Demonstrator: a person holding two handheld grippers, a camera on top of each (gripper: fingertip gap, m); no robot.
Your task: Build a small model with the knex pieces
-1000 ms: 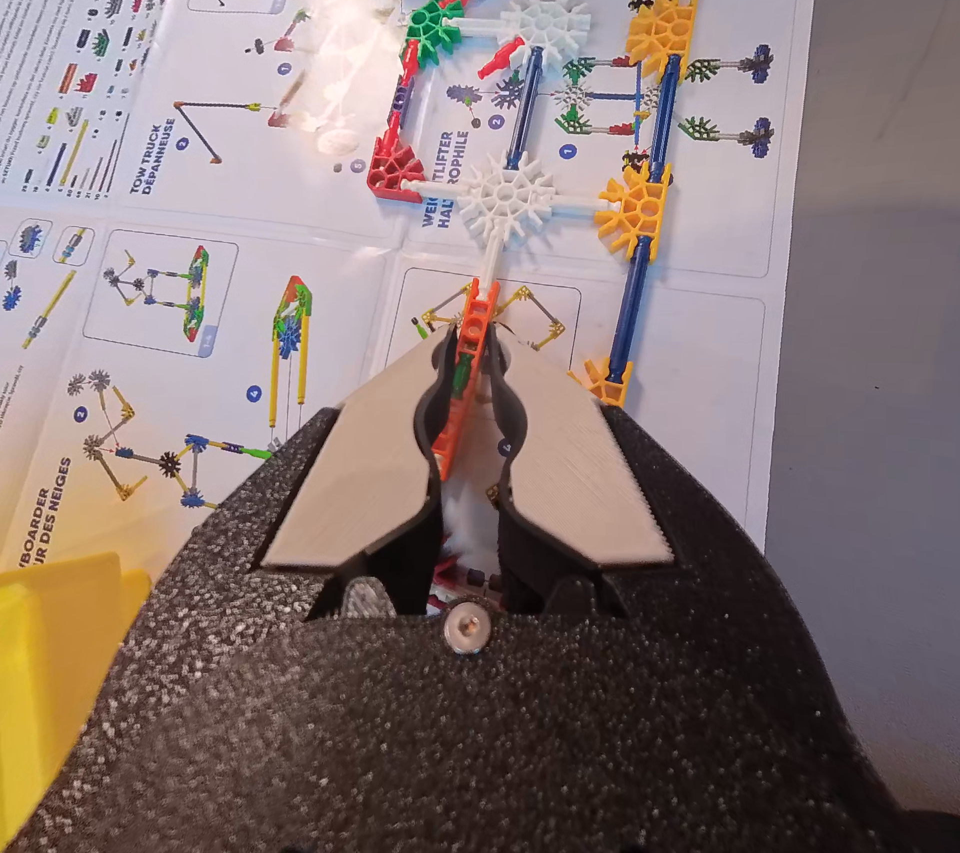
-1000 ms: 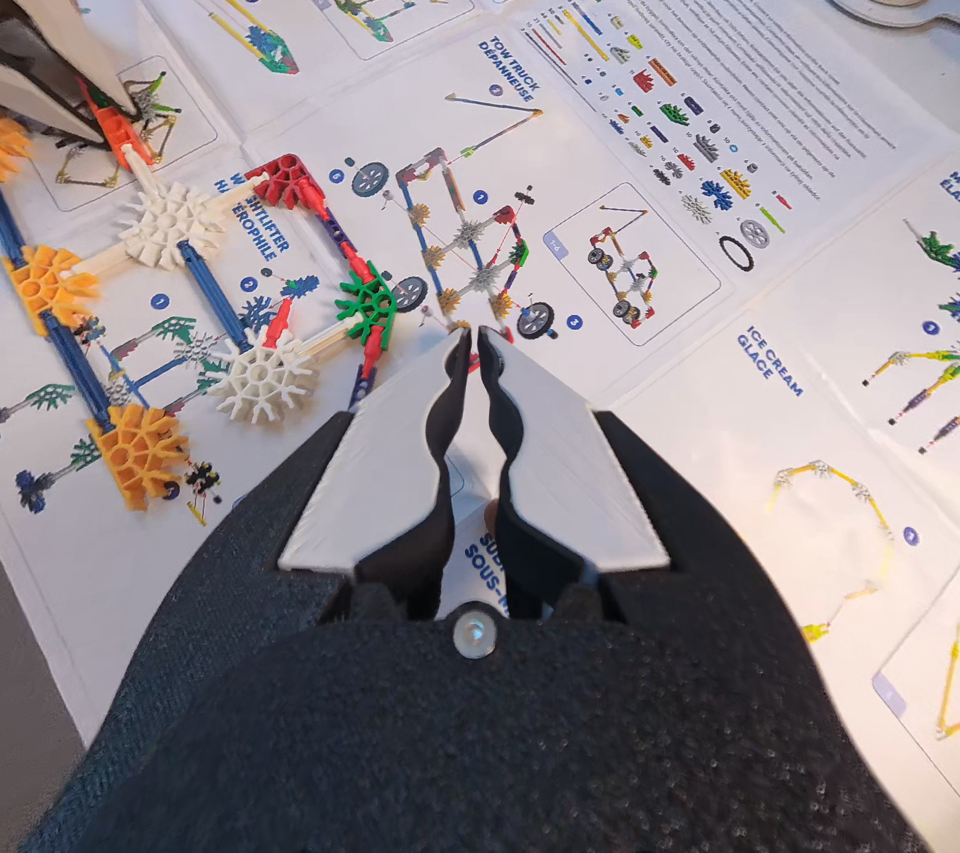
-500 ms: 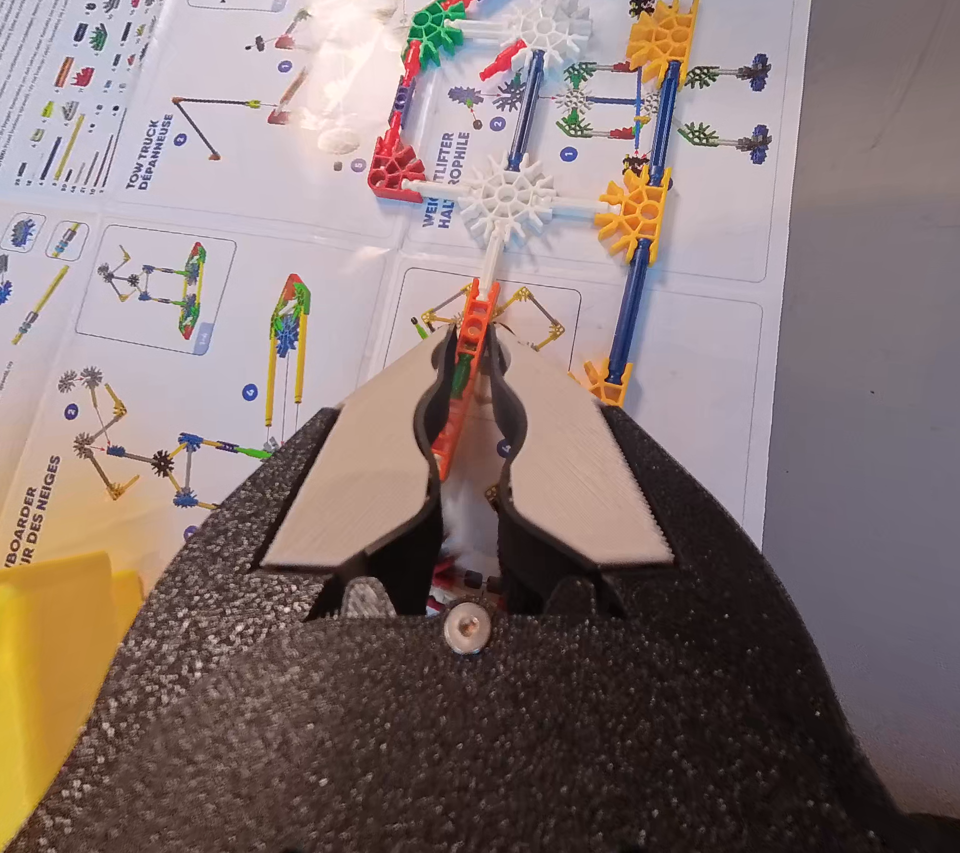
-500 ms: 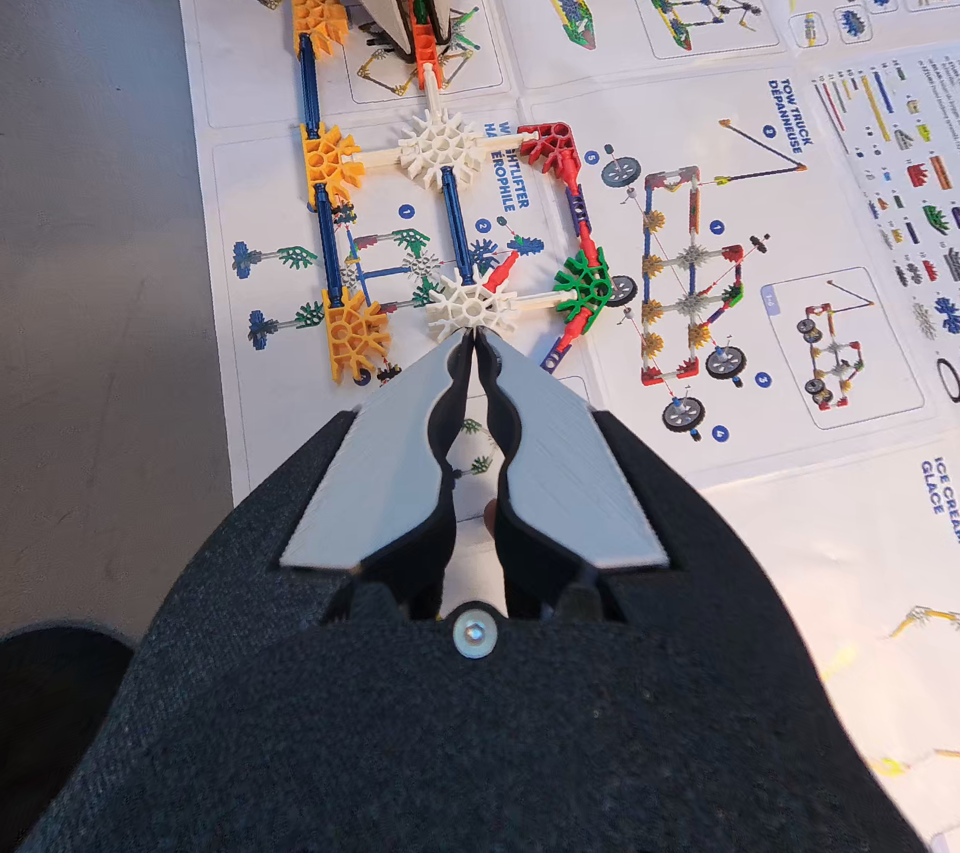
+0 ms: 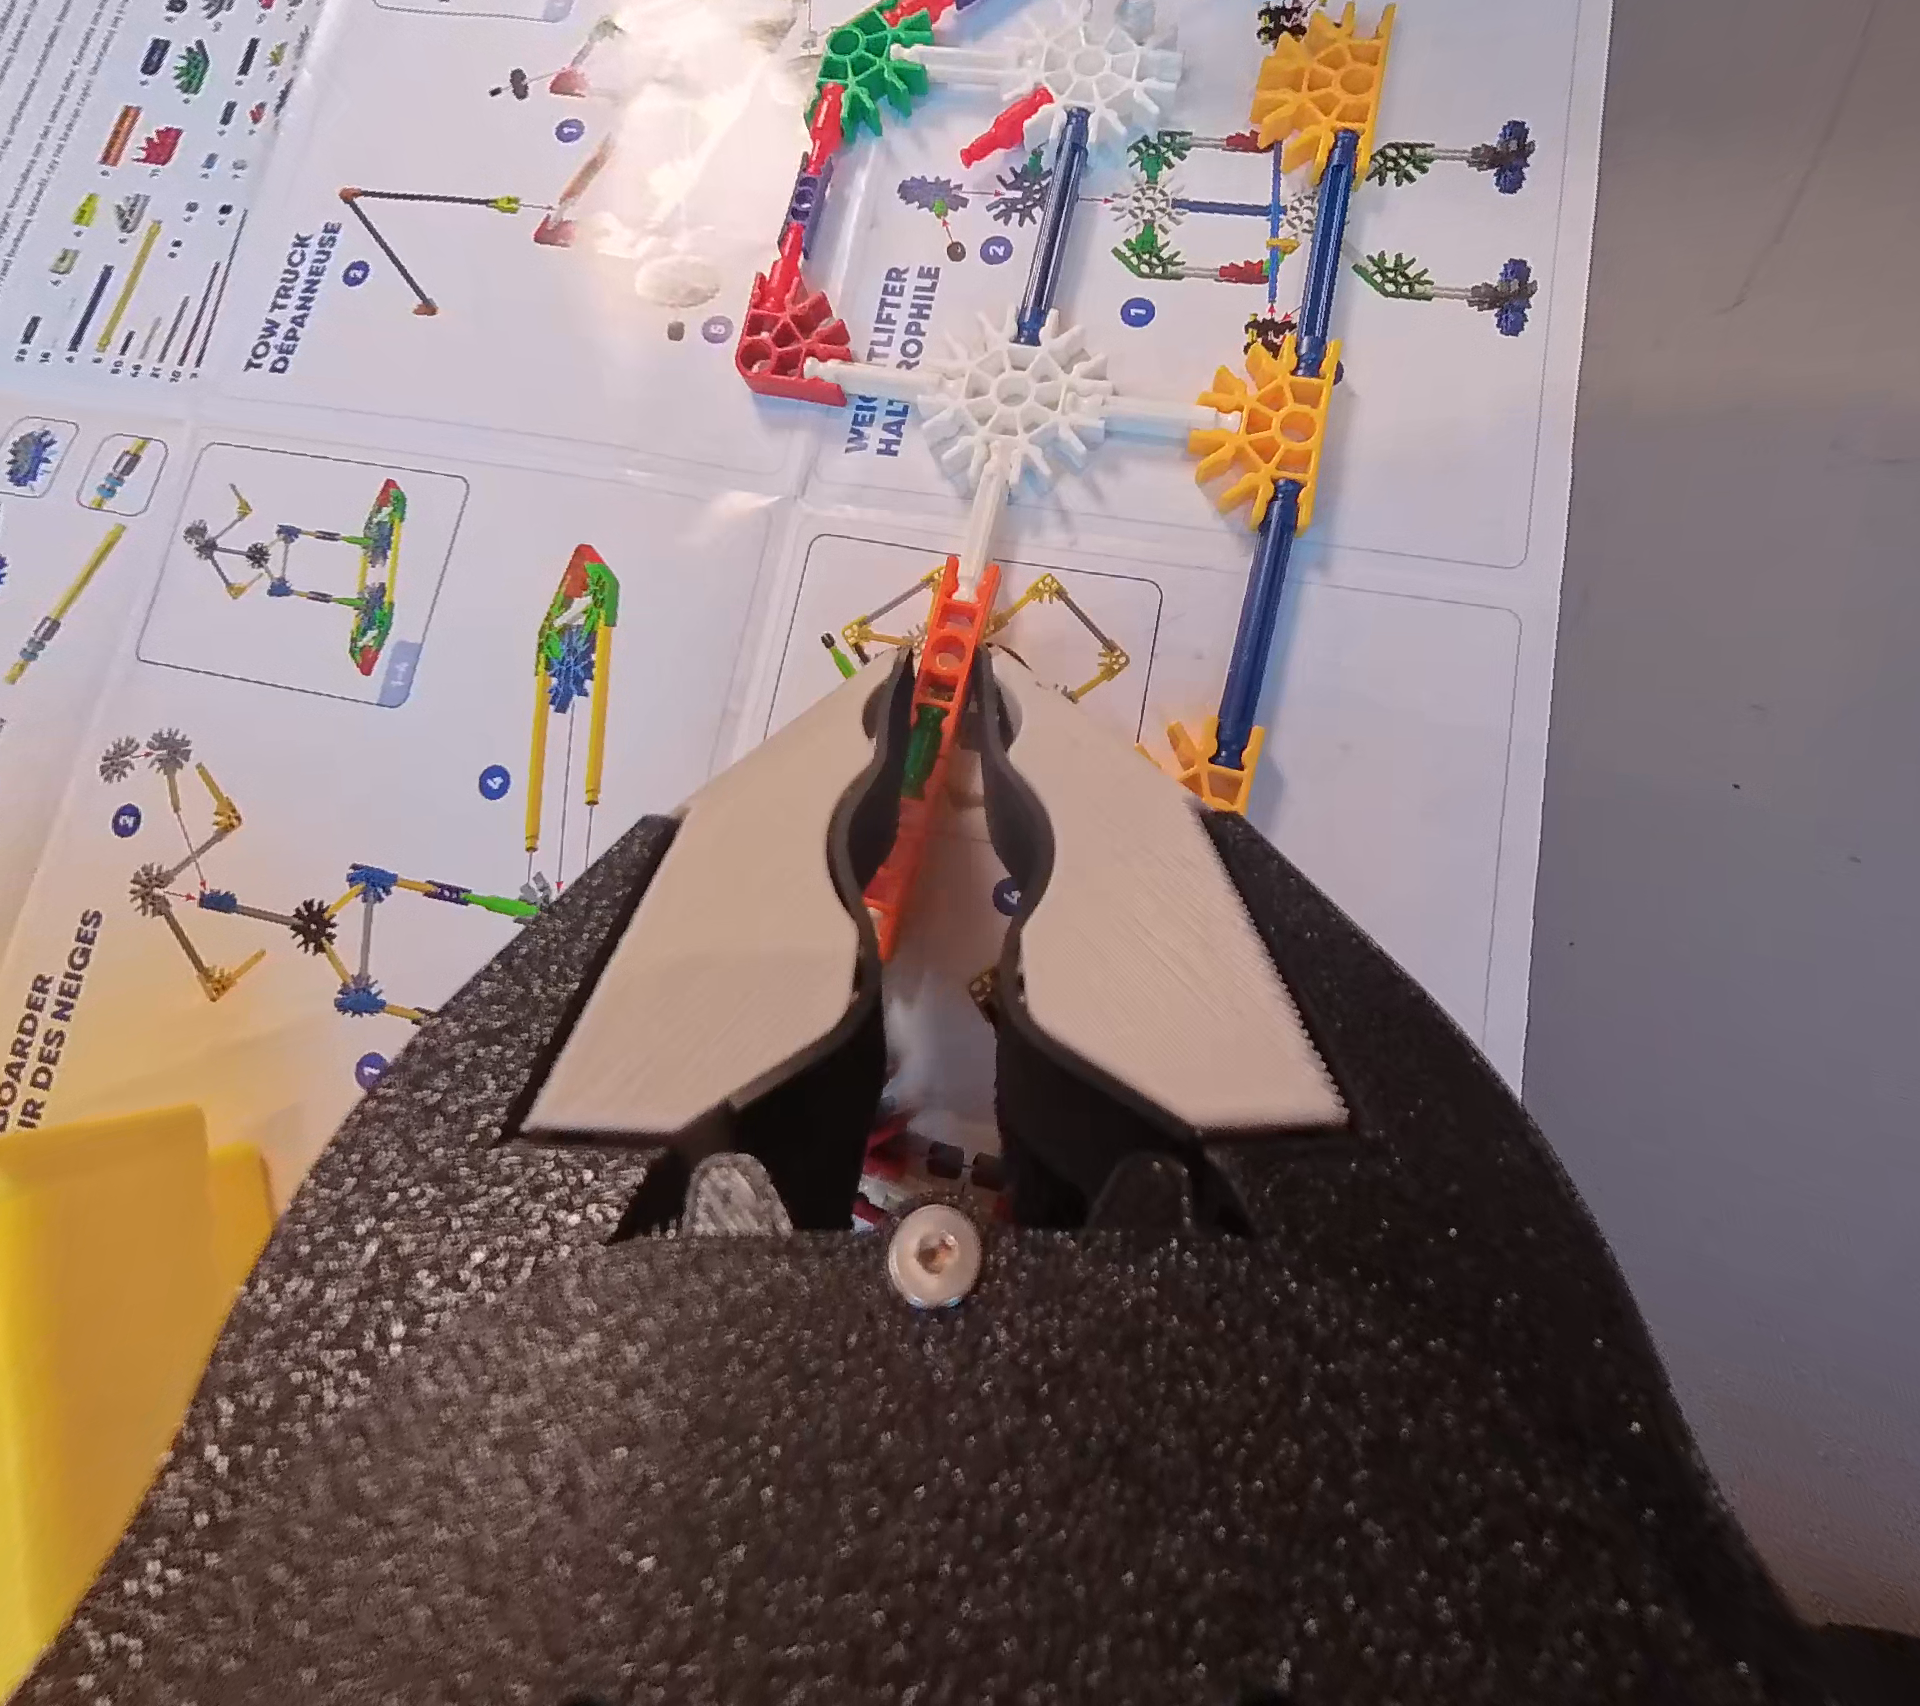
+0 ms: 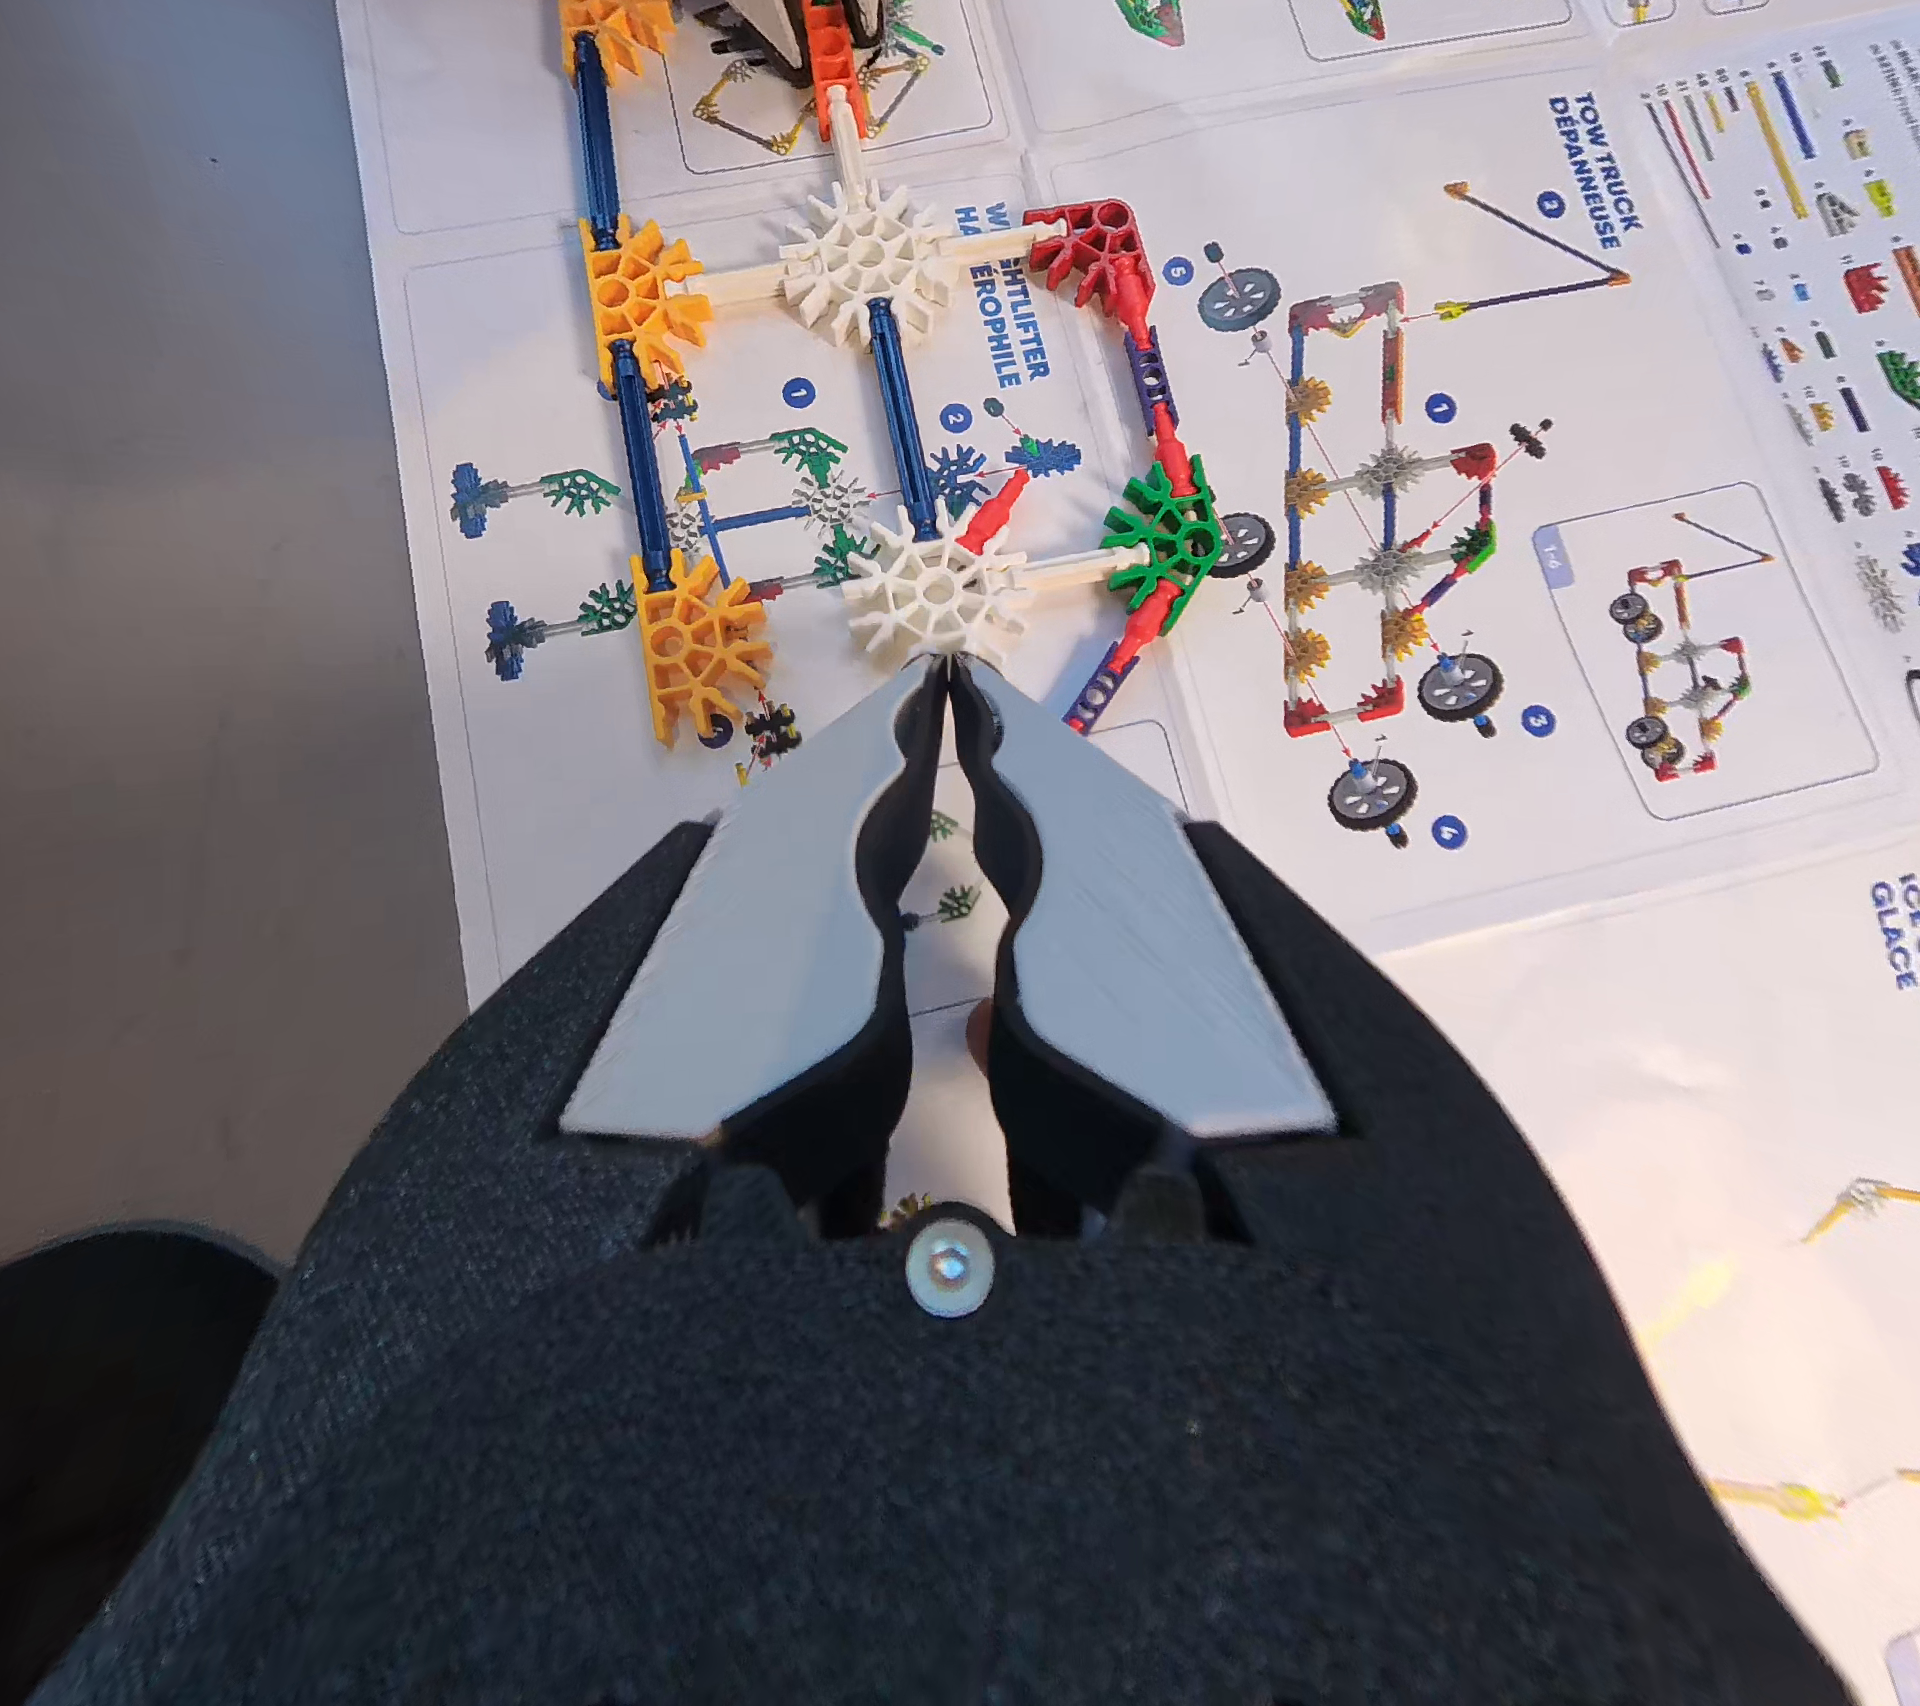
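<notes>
Left tongs (image 5: 940, 669): closed on the orange connector (image 5: 951, 648), which joins a white rod on the toy frame (image 5: 1039, 285).
Right tongs (image 6: 948, 669): tips together, holding nothing, touching or just short of the near white snowflake connector (image 6: 935, 591); cannot tell which.
Frame location: flat on the instruction sheet (image 6: 1455, 98), near its edge.
Left view only: yellow block (image 5: 94, 1293) at lower left.
Right view only: dark shape (image 6: 104, 1324) at lower left.
Open room: bare grey table (image 6: 156, 409) beyond the sheet's edge.
</notes>
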